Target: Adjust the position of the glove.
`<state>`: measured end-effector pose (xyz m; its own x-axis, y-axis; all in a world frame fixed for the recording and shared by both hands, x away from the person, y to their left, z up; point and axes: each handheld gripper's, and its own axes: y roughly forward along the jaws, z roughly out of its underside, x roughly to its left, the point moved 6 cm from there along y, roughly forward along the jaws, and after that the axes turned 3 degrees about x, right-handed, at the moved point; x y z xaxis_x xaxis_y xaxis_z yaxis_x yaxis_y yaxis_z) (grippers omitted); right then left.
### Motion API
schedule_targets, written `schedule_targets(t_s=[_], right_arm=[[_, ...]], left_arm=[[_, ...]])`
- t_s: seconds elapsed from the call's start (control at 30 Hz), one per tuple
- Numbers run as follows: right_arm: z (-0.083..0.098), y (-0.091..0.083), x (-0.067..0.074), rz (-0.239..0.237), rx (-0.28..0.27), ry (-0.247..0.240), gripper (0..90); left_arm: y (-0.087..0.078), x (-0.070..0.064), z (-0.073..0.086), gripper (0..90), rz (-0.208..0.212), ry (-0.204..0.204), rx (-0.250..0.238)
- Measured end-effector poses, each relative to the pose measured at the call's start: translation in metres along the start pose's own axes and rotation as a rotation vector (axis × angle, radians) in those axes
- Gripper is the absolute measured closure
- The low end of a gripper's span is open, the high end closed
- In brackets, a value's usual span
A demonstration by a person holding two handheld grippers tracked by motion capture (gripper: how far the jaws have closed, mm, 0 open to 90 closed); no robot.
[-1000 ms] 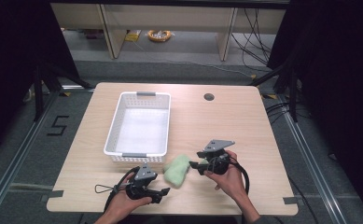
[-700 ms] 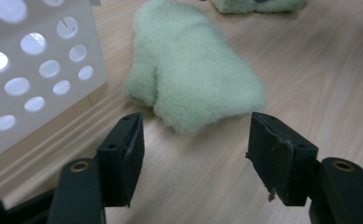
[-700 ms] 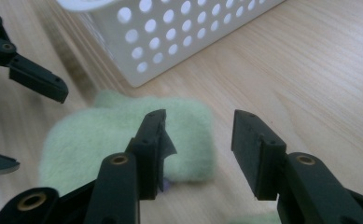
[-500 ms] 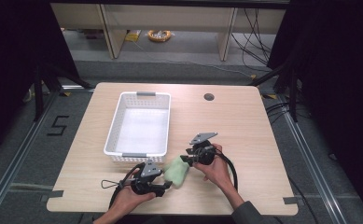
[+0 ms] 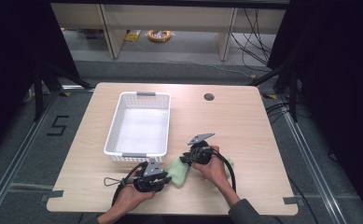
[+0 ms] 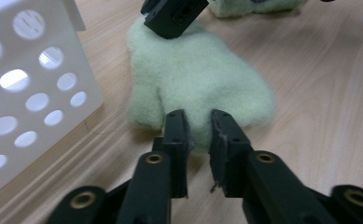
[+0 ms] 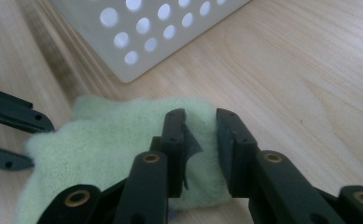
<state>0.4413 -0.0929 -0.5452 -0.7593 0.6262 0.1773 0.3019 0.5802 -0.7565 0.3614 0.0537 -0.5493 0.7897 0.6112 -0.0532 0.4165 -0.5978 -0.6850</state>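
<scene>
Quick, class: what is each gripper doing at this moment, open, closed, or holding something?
Left gripper: jaws just closing, pinching the green fleece cloth.
Right gripper: jaws just closing, pinching the same cloth.

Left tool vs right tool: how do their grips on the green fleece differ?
The left tool, whose jaws have just been closing, pinches the near edge of the green fleece; the right tool, also just closing, pinches the end nearer the white basket. In the high view, left sits lower, right higher. Both hold fleece between narrow jaws.

In the high view the right hand covers a good chunk of the green cloth. The white basket is cut off by the left gripper view's left edge. A second fuzzy green bit gets clipped at the top edge too.
</scene>
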Motion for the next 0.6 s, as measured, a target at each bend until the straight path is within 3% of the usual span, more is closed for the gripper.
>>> schedule_targets(t_s=[0.07,0.1,0.2,0.4,0.47,0.5,0.6], right_arm=[[0.002,-0.003,-0.002,-0.003,0.012,0.0,83.3],[0.002,-0.003,-0.002,-0.008,0.011,-0.003,84.6],[0.002,-0.004,-0.001,-0.009,-0.004,0.006,85.8],[0.002,-0.01,0.001,-0.002,-0.023,0.001,86.4],[0.001,-0.015,0.005,-0.01,-0.053,0.015,86.4],[0.002,-0.022,0.007,-0.007,-0.073,0.01,86.5],[0.005,-0.034,0.011,-0.024,-0.078,0.015,86.5]], left_arm=[[0.001,0.0,0.001,80.9,0.007,-0.031,-0.006],[0.001,0.0,0.0,81.5,0.01,-0.027,-0.009],[-0.002,0.002,-0.001,82.7,0.009,-0.005,-0.012],[-0.006,0.004,-0.003,83.0,0.012,-0.03,-0.03],[-0.009,0.002,-0.005,83.1,0.022,-0.033,-0.038],[-0.013,0.003,-0.006,83.0,0.029,-0.003,-0.041],[-0.014,-0.001,-0.008,83.0,0.047,-0.016,-0.062]])
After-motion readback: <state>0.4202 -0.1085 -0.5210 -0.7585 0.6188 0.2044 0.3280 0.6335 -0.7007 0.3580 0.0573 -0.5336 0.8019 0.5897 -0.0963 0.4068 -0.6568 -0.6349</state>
